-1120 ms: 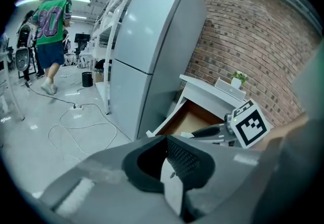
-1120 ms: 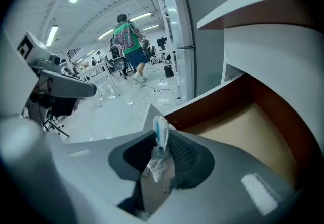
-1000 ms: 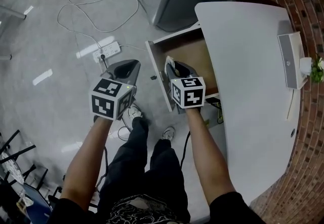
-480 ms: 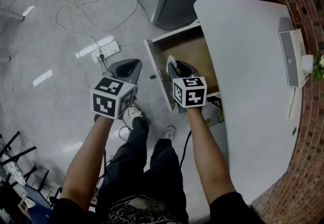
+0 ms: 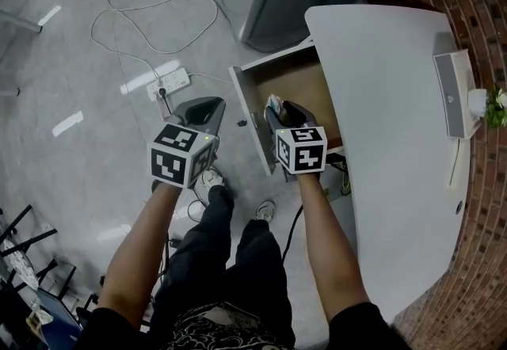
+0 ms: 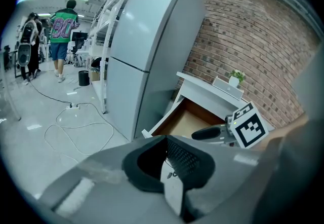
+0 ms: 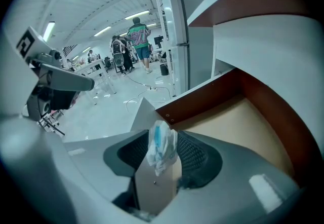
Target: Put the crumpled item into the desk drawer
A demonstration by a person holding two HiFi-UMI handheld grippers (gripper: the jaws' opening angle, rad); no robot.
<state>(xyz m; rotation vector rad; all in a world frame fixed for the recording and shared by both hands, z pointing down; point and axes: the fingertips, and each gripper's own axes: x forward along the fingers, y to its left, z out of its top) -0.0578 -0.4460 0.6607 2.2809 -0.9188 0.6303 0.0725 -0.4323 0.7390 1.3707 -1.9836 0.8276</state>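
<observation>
The crumpled white-and-blue item (image 7: pixel 161 148) stands between the pads of my right gripper (image 7: pixel 163 163), whose jaws are opening; a gap shows on the item's left side. In the head view the right gripper (image 5: pixel 282 112) hangs over the near end of the open desk drawer (image 5: pixel 247 107), with the crumpled item (image 5: pixel 273 102) at its tip. The drawer's brown floor (image 7: pixel 243 116) looks bare. My left gripper (image 5: pixel 200 108) hovers over the floor to the left of the drawer front, its pads together with nothing between them (image 6: pixel 165 163).
The white desk top (image 5: pixel 388 103) carries a grey speaker (image 5: pixel 455 95) and a small plant (image 5: pixel 497 107) by the brick wall. A grey fridge (image 6: pixel 147 50) stands behind the drawer. Cables and a power strip (image 5: pixel 165 79) lie on the floor. People stand far off.
My right gripper has shifted a little right, further over the drawer, and its jaws have spread. The left gripper has drifted slightly right.
</observation>
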